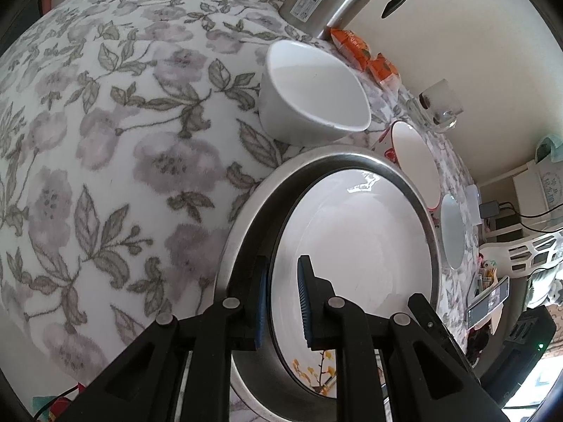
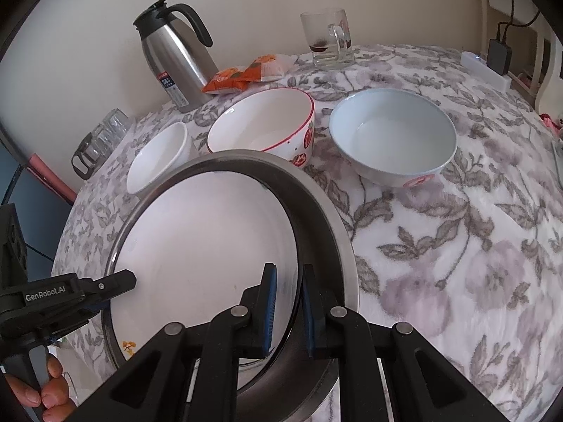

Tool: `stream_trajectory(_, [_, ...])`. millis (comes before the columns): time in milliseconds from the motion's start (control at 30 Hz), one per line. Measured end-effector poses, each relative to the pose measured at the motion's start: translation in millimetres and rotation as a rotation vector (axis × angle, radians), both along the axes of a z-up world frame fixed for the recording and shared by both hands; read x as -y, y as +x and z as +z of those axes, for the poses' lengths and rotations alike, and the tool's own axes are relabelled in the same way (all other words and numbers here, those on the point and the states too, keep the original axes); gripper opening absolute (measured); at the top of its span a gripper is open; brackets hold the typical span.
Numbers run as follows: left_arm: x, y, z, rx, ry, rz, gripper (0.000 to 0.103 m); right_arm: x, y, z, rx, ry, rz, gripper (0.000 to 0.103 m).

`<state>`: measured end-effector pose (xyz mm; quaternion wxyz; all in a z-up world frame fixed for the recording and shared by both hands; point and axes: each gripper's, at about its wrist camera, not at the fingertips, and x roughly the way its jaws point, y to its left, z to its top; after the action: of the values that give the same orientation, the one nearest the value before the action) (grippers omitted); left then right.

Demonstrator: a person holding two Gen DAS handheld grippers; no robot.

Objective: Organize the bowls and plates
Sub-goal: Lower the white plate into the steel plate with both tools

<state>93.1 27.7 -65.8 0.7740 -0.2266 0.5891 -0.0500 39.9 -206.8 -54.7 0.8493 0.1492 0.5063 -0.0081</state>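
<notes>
Floral tablecloth (image 2: 457, 246), grey-mauve blossoms on white, covers the table against a cream wall. Near the front edge sits a steel basin (image 2: 327, 218) with a white plate (image 2: 197, 246) lying inside it; small yellow flowers show on the plate's near rim.

Left gripper (image 1: 283, 302): jaws closed on the plate's left rim, one blue pad inside the plate, the other between plate and basin wall. Right gripper (image 2: 288, 307): jaws closed on the plate's right rim the same way. A hand (image 2: 38, 394) grasps the left gripper's handle at the lower left of the right wrist view.

Behind the basin, left to right: small white bowl (image 2: 158, 161), red-rimmed bowl (image 2: 264, 123) with red fruit print, pale blue bowl (image 2: 394, 133). All three upright, standing apart from one another.

Along the wall: steel thermos jug (image 2: 172, 56), orange snack packets (image 2: 242, 74), glass mug (image 2: 329, 38).
</notes>
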Motion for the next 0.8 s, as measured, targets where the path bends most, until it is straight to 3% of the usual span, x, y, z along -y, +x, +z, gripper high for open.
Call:
stream_trajectory(400, [5.2, -0.4, -1.4, -0.017, 0.028, -0.023, 0.017, 0.6, -0.6, -0.9, -0.007, -0.003, 0.002, 0.015])
stream_trajectory(800, [1.4, -1.7, -1.8, -0.033, 0.004, -0.013, 0.019, 3.9, -2.3, -0.6, -0.006, 0.017, -0.005, 0.015])
